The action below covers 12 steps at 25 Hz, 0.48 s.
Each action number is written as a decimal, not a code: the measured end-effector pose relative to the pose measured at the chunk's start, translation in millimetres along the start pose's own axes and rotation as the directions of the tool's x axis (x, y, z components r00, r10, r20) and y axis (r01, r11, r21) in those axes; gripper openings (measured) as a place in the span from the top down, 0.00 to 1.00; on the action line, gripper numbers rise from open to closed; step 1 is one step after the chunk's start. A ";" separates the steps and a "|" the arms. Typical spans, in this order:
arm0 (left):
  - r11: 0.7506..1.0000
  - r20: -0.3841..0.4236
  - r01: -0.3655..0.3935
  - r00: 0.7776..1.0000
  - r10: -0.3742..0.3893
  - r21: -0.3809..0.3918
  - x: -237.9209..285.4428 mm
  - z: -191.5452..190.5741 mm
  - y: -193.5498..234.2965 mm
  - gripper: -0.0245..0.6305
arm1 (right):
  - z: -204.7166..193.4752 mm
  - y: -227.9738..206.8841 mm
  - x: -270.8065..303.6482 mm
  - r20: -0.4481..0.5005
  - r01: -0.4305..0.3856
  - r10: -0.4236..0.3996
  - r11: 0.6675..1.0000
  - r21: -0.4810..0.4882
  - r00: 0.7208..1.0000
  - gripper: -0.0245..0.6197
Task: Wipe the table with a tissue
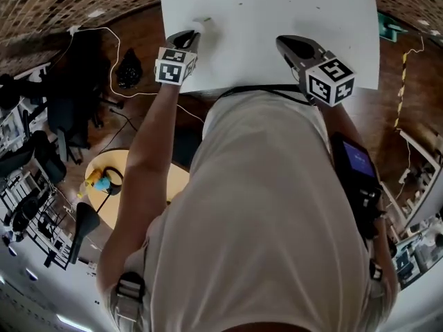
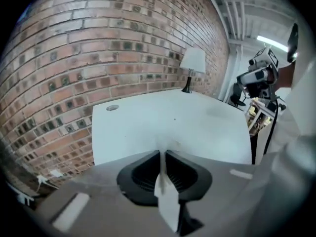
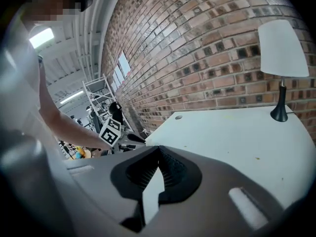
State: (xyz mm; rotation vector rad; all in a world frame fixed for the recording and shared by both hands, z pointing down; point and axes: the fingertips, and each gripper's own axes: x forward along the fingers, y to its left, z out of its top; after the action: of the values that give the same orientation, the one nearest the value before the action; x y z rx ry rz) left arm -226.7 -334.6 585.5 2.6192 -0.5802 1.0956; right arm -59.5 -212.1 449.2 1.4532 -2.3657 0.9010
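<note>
head view: your left gripper point(image 1: 193, 36) pinches a small white tissue point(image 1: 202, 24) by the white rectangular table's point(image 1: 277, 5) left edge. your right gripper point(image 1: 283, 42), jaws shut with nothing in them, sits over its near edge.

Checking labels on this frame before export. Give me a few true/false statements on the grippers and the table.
1. The left gripper is shut on a tissue. True.
2. The right gripper also grips a tissue. False: its jaws are together with nothing between them.
3. A lamp with a white shade stands on the table. True.
4. The wall behind the table is smooth white plaster. False: it is a brick wall.
</note>
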 end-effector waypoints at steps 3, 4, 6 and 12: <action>0.996 -0.065 0.022 0.998 -0.016 0.087 10.3 1.5 7.2 0.90 | -8.8 -0.3 -5.6 0.001 0.037 -0.037 0.999 0.025 0.999 0.95; 0.993 -0.089 0.032 0.996 -0.022 0.116 14.4 1.1 9.0 0.90 | -10.0 -0.8 -7.0 0.004 0.048 -0.048 0.998 0.032 0.999 0.95; 0.984 -0.137 0.054 0.990 -0.031 0.169 22.7 -4.0 11.1 0.90 | -11.0 -1.6 -9.5 0.014 0.068 -0.068 0.997 0.044 0.998 0.95; 0.963 -0.282 0.135 0.957 -0.066 0.235 36.4 -14.9 3.4 0.90 | -12.5 -4.0 -11.8 0.027 0.090 -0.092 0.994 0.068 0.995 0.95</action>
State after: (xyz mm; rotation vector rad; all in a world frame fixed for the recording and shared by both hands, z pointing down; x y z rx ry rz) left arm -214.2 -341.9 622.3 2.5984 -0.2577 1.5524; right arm -51.9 -197.3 454.9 1.5970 -2.2904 0.9501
